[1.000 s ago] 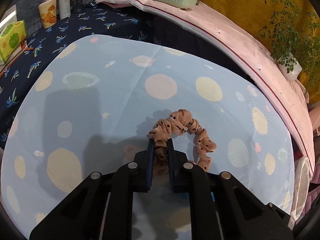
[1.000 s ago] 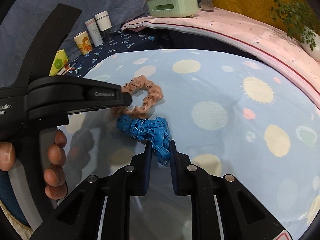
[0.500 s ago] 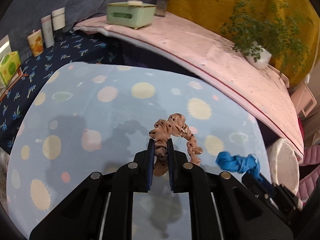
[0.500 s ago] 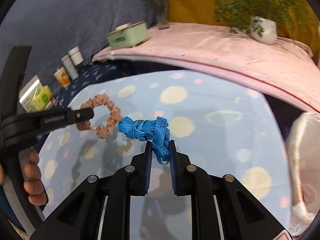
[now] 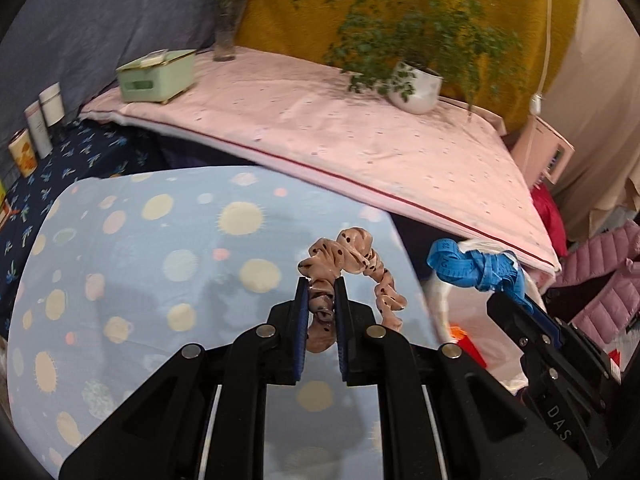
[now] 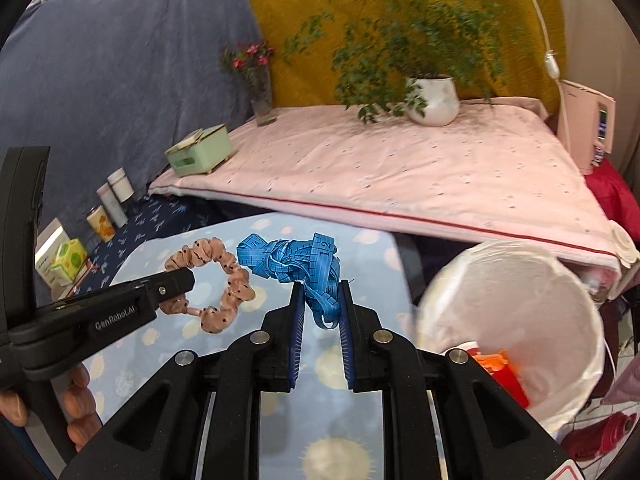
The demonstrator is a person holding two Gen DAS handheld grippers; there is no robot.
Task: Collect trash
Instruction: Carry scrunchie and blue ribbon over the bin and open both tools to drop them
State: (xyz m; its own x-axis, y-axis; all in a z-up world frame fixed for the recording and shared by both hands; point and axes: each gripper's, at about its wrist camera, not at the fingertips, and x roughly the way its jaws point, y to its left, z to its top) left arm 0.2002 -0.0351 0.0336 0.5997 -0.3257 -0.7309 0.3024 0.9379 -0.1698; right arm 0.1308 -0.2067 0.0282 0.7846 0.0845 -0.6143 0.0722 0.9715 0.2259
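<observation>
Right hand-held gripper (image 6: 320, 312), pinching blue tape measure (image 6: 296, 260): nearer white-lined bin (image 6: 516, 320), lower right; left hand-held gripper (image 5: 321, 300), pinching scrunchie (image 5: 352, 264), farther.

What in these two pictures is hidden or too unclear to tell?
- Bin bag contents, right wrist view: only red and orange scraps show; the gripper body hides the rest.
- Same bag, left wrist view: hidden behind the right gripper and blue tape measure.
- Boxes at left edge: print too small.

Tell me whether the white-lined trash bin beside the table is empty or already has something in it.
Not empty. The white-lined trash bin stands open, with red and orange scraps showing inside near the bottom; how much more it holds cannot be told.
</observation>
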